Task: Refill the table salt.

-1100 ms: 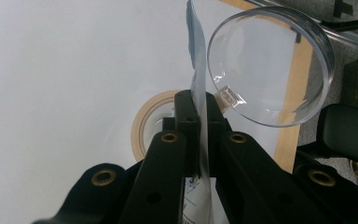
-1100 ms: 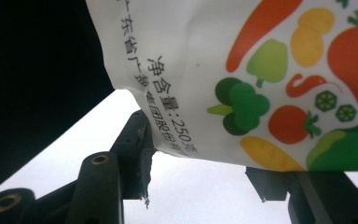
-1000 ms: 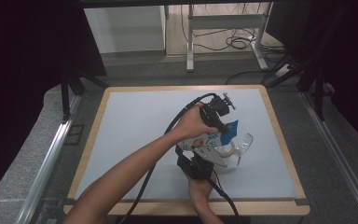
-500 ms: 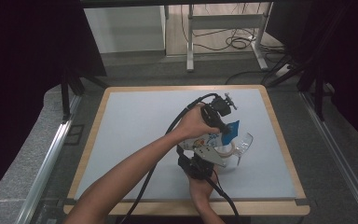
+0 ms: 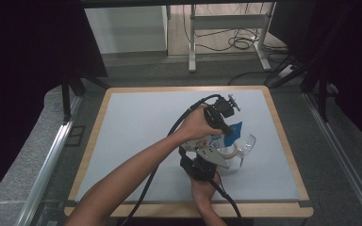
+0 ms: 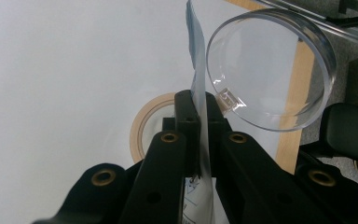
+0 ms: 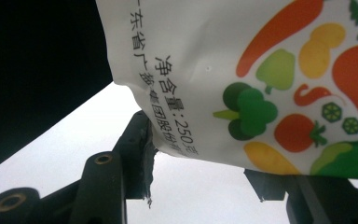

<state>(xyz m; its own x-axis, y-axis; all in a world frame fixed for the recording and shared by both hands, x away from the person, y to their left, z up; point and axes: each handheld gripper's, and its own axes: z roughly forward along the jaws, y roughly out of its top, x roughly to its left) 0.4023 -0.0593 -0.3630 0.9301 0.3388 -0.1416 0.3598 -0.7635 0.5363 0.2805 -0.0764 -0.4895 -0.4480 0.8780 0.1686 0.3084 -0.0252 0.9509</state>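
Looking down from the high view, both grippers are bunched up at the right-hand middle of the table [image 5: 136, 127], working on one printed bag [image 5: 217, 140]. The left gripper [image 5: 226, 123] reaches in over the top, and in the left gripper view its two black jaws are squeezed tight on the bag's thin edge [image 6: 200, 116], which stands up on end between them like a sheet seen side-on and runs up past the tips. Just past those jaws lies a roll of tape [image 6: 144, 128] flat on the table, and off to the right of the bag edge there's a clear round dish [image 6: 270, 70] tipped so its open face is toward the camera; it sits close beside the bag, but I can't tell if they touch. The right gripper [image 5: 206, 162] comes in from the near edge, below the bag. In the right gripper view the bag, with its vegetable pictures and printed text [image 7: 242, 74], hangs across the top, and its lower edge drops down between the two jaws, which stand partway apart. The left-hand jaw looks like it meets the bag's corner, but whether both are actually pressing on it I can't tell.
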